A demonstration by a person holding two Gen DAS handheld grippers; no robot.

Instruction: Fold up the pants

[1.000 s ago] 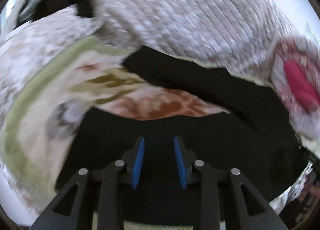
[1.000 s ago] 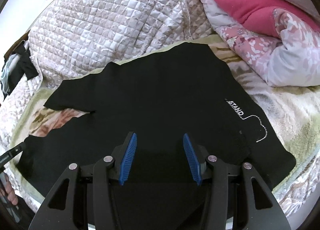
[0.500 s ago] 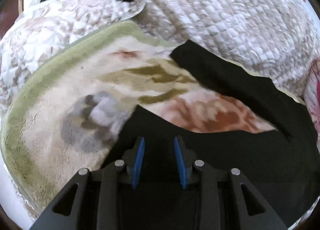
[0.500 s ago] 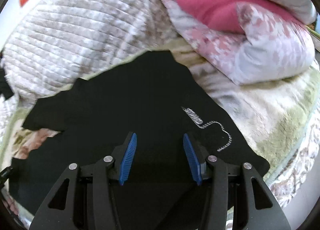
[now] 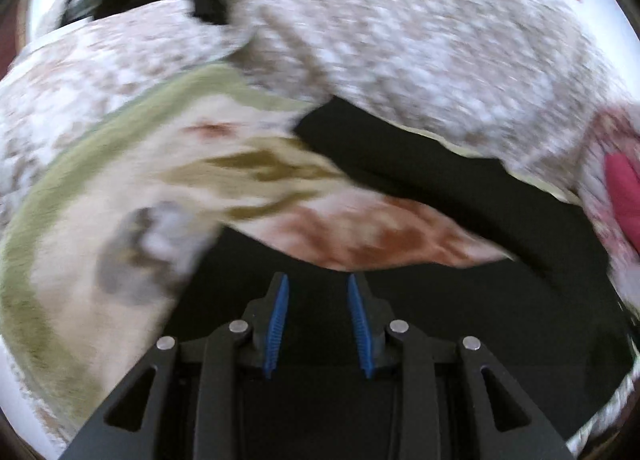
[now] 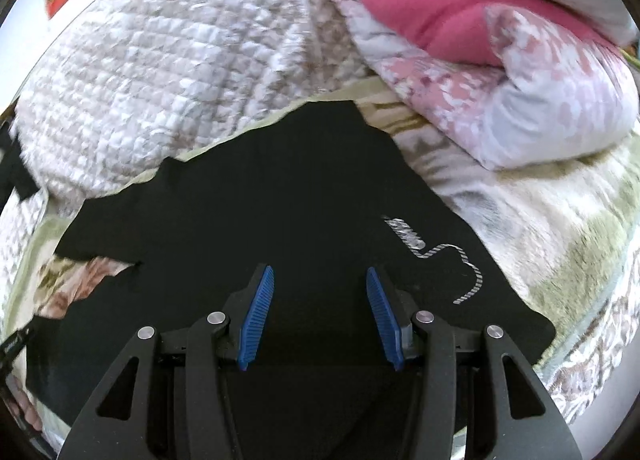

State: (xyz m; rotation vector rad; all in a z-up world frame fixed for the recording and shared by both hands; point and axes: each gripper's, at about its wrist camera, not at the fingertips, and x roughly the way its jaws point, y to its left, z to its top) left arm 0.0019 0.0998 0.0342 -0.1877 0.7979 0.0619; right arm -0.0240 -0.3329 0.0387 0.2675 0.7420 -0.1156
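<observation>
**Black pants spread flat, both grippers empty above them**

Black fabric fills the lower half of both views: the pants (image 6: 280,196) lie flat on a fleece blanket (image 6: 560,244) on a bed, waist end under the right gripper (image 6: 320,300) and the two legs running away to the left. A white printed mark (image 6: 436,252) shows on the cloth near the right hip. In the left wrist view the legs split into a V, with the blanket's brown and green pattern (image 5: 360,236) showing between them.

The left gripper (image 5: 318,312) hovers over the near leg with its jaws a little apart and nothing between the pads. The right gripper's jaws stand wider, also empty, above the seat of the pants. Neither one touches cloth as far as can be seen.

By the look of it, the fold has not begun: the legs still lie apart. The next move likely calls for pinching one leg at hem and waist together and laying it over the other, keeping the edge taut so the soft cloth does not bunch.

Around the pants, a quilt (image 6: 180,72) is heaped against the wall, and a floral duvet (image 6: 520,100) with a pink lining lies to the right. The left view is blurred, so fine detail there is unclear.
</observation>
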